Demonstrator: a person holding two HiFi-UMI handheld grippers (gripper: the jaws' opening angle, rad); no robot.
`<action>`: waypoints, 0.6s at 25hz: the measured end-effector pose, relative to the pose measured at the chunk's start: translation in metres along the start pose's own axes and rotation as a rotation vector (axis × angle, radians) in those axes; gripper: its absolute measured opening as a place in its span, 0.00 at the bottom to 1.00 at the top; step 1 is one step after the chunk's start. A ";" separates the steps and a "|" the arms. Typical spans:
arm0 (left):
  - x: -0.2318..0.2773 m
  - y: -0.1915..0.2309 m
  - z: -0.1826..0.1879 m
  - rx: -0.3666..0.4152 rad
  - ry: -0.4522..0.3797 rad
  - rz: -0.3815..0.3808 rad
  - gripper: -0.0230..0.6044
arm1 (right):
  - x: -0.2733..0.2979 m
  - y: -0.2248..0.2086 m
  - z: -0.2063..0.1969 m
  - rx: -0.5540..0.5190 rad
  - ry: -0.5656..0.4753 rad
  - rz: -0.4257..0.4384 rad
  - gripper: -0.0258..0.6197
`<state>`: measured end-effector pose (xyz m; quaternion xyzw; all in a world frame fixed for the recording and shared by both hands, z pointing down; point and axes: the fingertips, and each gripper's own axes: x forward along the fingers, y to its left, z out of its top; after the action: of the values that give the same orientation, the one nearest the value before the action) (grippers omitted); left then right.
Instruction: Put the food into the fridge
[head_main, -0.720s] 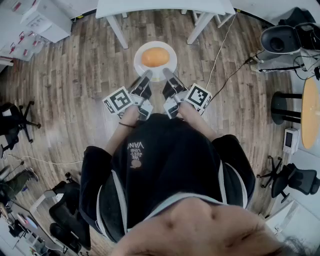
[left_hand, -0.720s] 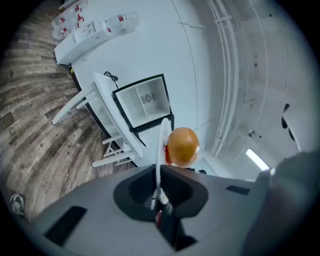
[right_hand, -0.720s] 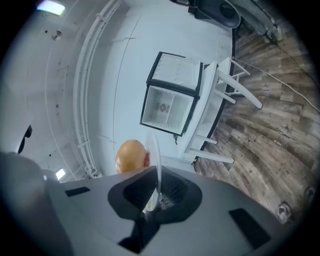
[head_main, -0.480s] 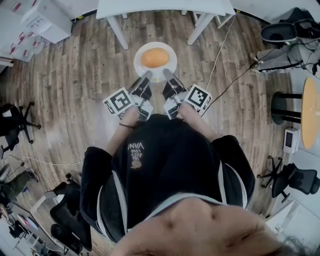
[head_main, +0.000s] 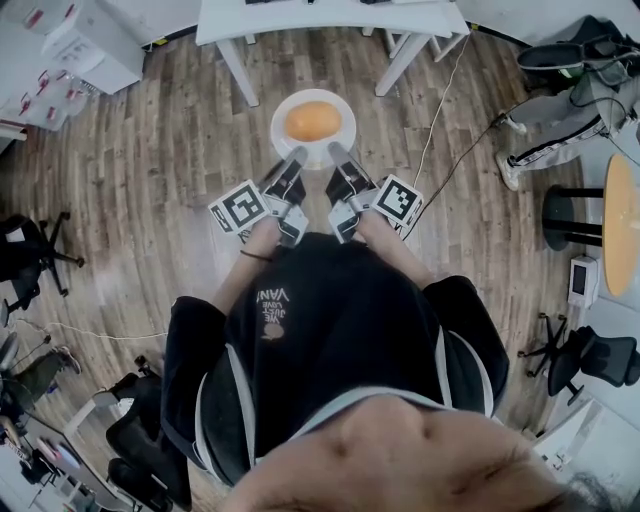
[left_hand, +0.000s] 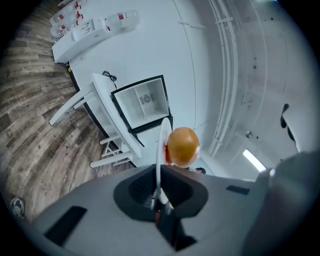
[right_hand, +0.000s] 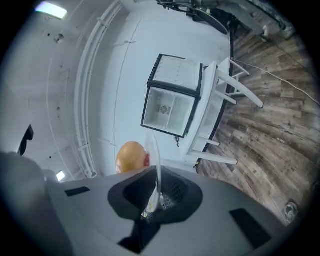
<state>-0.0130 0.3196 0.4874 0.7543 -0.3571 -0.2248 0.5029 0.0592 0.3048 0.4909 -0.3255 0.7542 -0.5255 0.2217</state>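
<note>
A white plate (head_main: 344, 134) carries a round orange-brown piece of food (head_main: 312, 121), held out in front of me over the wood floor. My left gripper (head_main: 293, 159) is shut on the plate's near-left rim and my right gripper (head_main: 336, 154) on its near-right rim. In the left gripper view the plate (left_hand: 161, 145) stands edge-on in the shut left gripper (left_hand: 159, 199), with the food (left_hand: 183, 146) beside it. The right gripper view shows the plate (right_hand: 155, 157), the food (right_hand: 131, 156) and the shut right gripper (right_hand: 153, 204). Ahead, a small white fridge (left_hand: 143, 102) (right_hand: 171, 96) stands open on a table.
The white table (head_main: 330, 14) with slanted legs stands just beyond the plate. A cable (head_main: 445, 95) trails across the floor on the right. A person's legs (head_main: 560, 105) are at the upper right, near a round orange table (head_main: 620, 210). Office chairs (head_main: 30, 250) stand at the left.
The plate and both grippers stay together, almost in the same place. At the upper right a person's legs have come into view where a chair showed before.
</note>
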 end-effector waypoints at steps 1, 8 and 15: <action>-0.001 0.001 0.002 0.000 0.002 -0.002 0.09 | 0.001 -0.001 -0.001 -0.003 -0.004 -0.011 0.07; -0.010 0.009 0.018 0.013 0.023 -0.020 0.09 | 0.015 0.002 -0.014 0.005 -0.039 -0.026 0.08; -0.019 0.017 0.024 -0.020 0.055 -0.033 0.09 | 0.024 0.001 -0.026 0.003 -0.068 -0.034 0.08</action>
<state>-0.0474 0.3150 0.4932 0.7610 -0.3286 -0.2155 0.5162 0.0250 0.3043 0.4988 -0.3554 0.7399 -0.5189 0.2387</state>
